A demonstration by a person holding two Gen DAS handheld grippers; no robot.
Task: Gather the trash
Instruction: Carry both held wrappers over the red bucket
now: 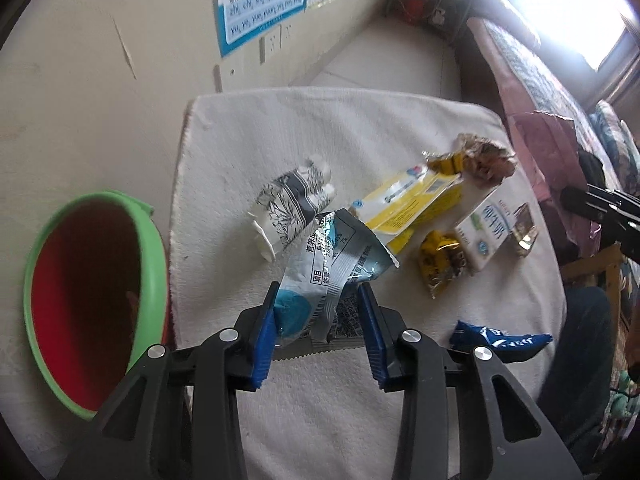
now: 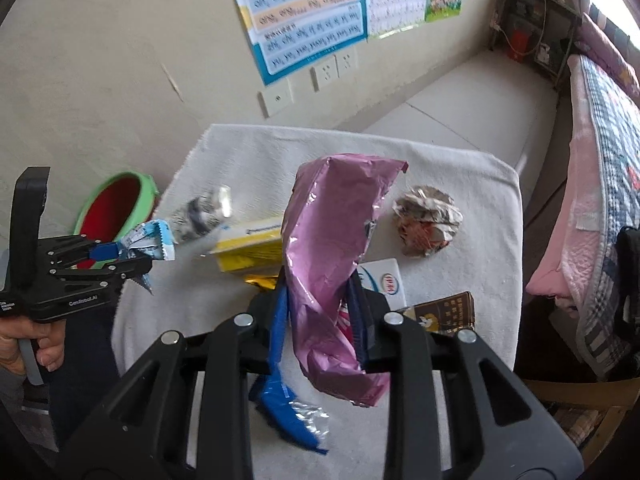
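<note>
**A:** Your left claw (image 1: 320, 312) is clamped on the crumpled silver-and-blue foil snack wrapper (image 1: 332, 256), pinched near its lower end so the rest stands up clear of the white towel-covered bench (image 1: 280, 128). Why so low on it?

**B:** My guess: the printed end is the flattest part, so the blue pads get a firm bite. Your right claw (image 2: 320, 320) does the same with the large pink foil bag (image 2: 332, 240). It is squeezed at the waist, with the open mouth up and the tail hanging beneath.

**A:** And where does it all go?

**B:** Likely the round red plastic bin with the green rim (image 1: 92, 292), on the floor just beside the bench's left edge. You can see its red inner wall; nothing in it that I can make out, though the bottom is dark.

**A:** What's left on the bench?

**B:** A yellow carton (image 1: 416, 204), a white milk box (image 1: 488, 232), a crumpled paper ball (image 2: 428, 220), a small blue wrapper (image 1: 500, 340) and others.
</note>
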